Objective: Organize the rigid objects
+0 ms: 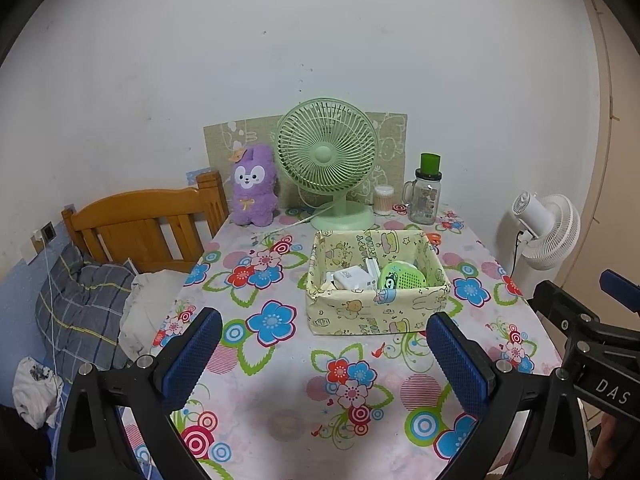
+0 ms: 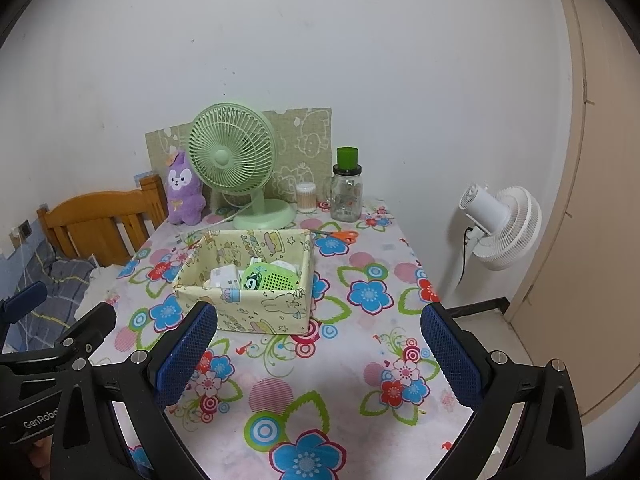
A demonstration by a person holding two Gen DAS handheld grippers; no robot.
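Note:
A pale yellow cartoon-print box point(image 1: 376, 314) point(image 2: 244, 312) sits mid-table on the flowered tablecloth point(image 1: 280, 400) point(image 2: 320, 380). Inside lie a green perforated oval case point(image 1: 402, 276) point(image 2: 272, 277) and white packets point(image 1: 354, 278) point(image 2: 224, 276). Orange-handled scissors point(image 2: 340, 236) point(image 1: 434, 238) lie behind the box. My left gripper point(image 1: 326, 354) hovers open over the near table, nothing between its blue pads. My right gripper point(image 2: 320, 350) is open too, in front of the box and empty. Each gripper shows at the edge of the other's view.
Along the back stand a purple plush rabbit point(image 1: 254, 188) point(image 2: 184, 190), a green desk fan point(image 1: 328, 160) point(image 2: 236, 160), a cotton swab jar point(image 1: 383, 200) point(image 2: 306, 197) and a glass jar with green lid point(image 1: 426, 192) point(image 2: 347, 188). A wooden headboard point(image 1: 144, 224) with bedding is left; a white fan point(image 2: 500, 224) right.

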